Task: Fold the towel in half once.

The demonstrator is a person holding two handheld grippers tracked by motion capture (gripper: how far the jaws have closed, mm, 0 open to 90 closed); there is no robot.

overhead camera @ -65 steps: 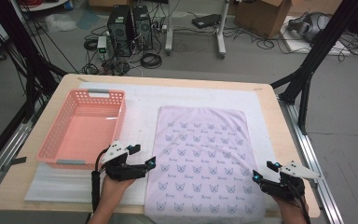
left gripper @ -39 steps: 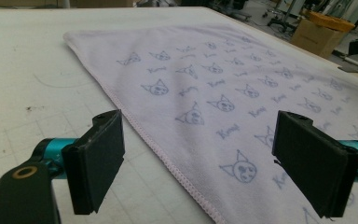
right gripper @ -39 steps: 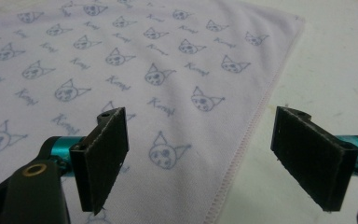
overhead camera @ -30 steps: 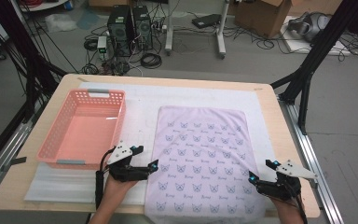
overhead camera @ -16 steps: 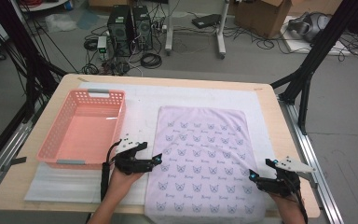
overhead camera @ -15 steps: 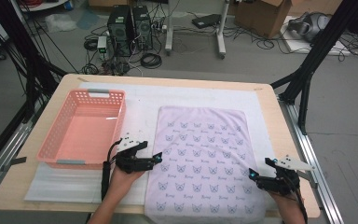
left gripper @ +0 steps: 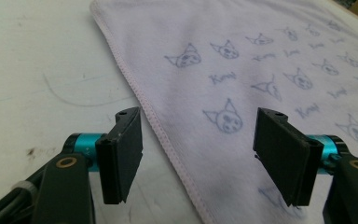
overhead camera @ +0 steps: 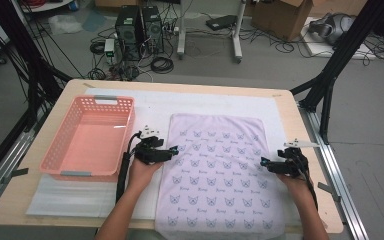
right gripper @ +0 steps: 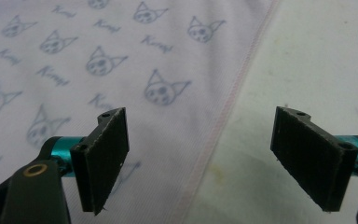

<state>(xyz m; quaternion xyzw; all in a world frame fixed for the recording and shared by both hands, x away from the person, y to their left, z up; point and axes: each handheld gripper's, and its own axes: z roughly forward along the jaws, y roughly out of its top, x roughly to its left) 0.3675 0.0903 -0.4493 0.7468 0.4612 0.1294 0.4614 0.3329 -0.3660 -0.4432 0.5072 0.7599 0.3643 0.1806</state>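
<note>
Lilac towel (overhead camera: 219,170) with little cat faces lies flat on the table (overhead camera: 290,107), pink basket (overhead camera: 87,137) at its 9 o'clock. Left gripper (overhead camera: 172,150) straddles the 9 o'clock hem — jaws just been closing, not yet pinching. Right gripper (overhead camera: 264,162) gapes wide over the 3 o'clock hem, probably lining up a fold.

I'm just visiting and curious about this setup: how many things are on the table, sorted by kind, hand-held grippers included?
Towel, lilac with a cat print: 1
Basket, pink plastic: 1
Mat, white, under both: 1
Hand-held grippers, left gripper and right gripper, each open over a side edge of the towel: 2
Total: 5
</note>
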